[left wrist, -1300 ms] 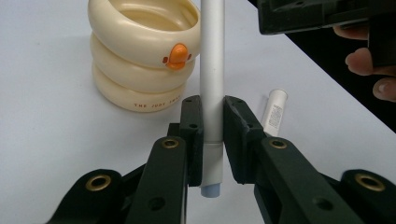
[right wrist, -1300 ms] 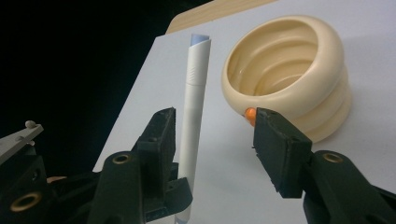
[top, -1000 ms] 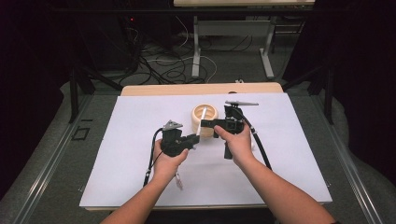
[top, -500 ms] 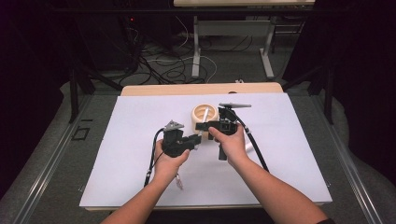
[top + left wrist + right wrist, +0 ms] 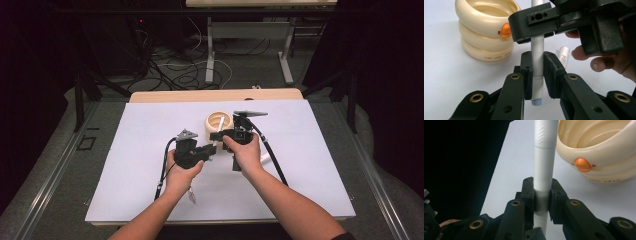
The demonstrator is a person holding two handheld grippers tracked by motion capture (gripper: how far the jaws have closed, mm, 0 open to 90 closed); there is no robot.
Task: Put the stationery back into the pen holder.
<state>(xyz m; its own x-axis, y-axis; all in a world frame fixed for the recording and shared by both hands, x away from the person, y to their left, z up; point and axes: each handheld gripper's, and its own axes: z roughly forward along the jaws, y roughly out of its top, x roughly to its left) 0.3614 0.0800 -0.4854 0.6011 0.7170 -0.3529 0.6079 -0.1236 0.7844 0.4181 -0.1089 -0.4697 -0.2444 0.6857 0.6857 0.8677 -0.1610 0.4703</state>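
Right tongs (image 5: 541,195) closed on pen (image 5: 544,170); cap (image 5: 564,55) beyond.

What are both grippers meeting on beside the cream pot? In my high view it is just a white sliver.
Observer: A white pen. In the left gripper view the left gripper is shut on its lower barrel, with a pale blue end poking out below the jaws.
Operator: And the right gripper?
Observer: In its own view the right gripper is shut on the same pen, with the pads pressing on the barrel.
Operator: What is the white bit by the right hand?
Observer: A short white tube with small print on it, perhaps the pen's cap. It lies on the white sheet.
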